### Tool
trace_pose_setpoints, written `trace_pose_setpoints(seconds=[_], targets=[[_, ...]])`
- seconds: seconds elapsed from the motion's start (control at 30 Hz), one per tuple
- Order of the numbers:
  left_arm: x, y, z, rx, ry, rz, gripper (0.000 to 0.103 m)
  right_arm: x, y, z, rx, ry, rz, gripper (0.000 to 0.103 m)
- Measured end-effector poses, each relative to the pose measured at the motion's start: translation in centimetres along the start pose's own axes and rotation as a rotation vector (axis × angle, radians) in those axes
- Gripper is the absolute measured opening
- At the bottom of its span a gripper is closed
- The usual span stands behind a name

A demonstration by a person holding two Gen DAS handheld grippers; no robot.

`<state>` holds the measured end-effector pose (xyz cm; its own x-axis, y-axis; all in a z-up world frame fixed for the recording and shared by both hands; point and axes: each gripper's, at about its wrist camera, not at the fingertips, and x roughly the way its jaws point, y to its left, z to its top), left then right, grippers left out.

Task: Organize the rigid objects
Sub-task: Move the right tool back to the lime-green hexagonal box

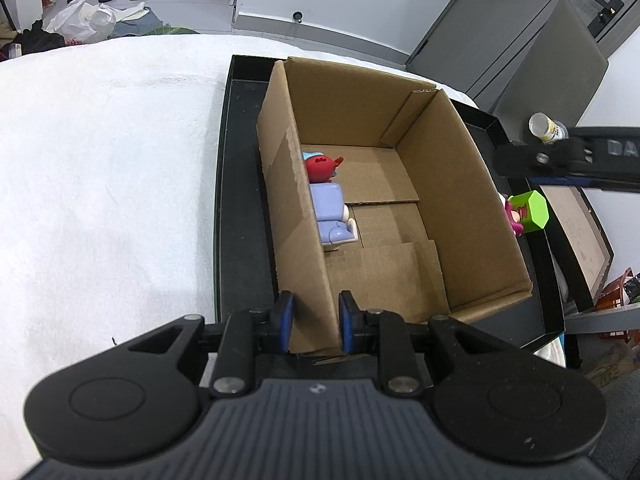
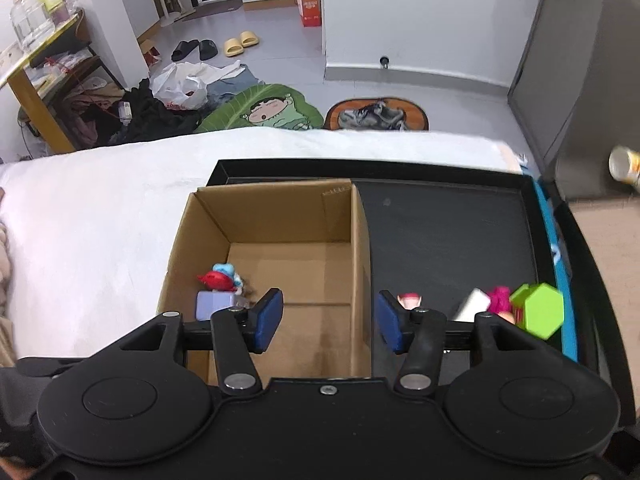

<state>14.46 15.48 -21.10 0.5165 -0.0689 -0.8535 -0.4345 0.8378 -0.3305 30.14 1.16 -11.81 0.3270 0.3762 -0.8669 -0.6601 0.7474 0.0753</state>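
Note:
An open cardboard box [image 1: 400, 128] stands inside a black tray [image 1: 240, 200] on a white cloth. My left gripper [image 1: 316, 320] is shut on the near end of the box's left wall, with a blue pad on each side. Against that wall inside lie a red figure [image 1: 320, 167] and a lilac blocky figure [image 1: 330, 216]. In the right wrist view my right gripper [image 2: 330, 324] hangs open above the box's right wall, holding nothing. On the tray floor to its right sit a green hexagonal box [image 2: 540, 314], a pink toy [image 2: 498, 300], a white piece [image 2: 472, 304] and a small pink-topped figure [image 2: 410, 300].
The white cloth [image 1: 100, 160] spreads left of the tray. A small jar [image 2: 624, 166] stands beyond the tray's right edge by a grey cabinet [image 2: 580, 80]. Bags, clothes and slippers [image 2: 240, 44] lie on the floor behind. The right half of the tray floor [image 2: 440, 232] is mostly bare.

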Motion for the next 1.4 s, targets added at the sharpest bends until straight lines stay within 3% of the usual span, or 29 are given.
trace_pose_setpoints(seconds=[0.53,1.0,1.4], targets=[[0.2,-0.3,0.1,0.011,0.009,0.014,0.022,-1.7,-4.7,-2.1,-0.012,-0.009,-0.075,0.057],[0.0,-0.6,0.0,0.017,0.002,0.035,0.021,-1.3,-11.7,-3.8,0.097,0.0,-0.152,0.057],[0.2,-0.7,0.0,0.02,0.006,0.041,0.021,1.4,-15.8,-3.3,0.199,0.022,-0.153,0.057]])
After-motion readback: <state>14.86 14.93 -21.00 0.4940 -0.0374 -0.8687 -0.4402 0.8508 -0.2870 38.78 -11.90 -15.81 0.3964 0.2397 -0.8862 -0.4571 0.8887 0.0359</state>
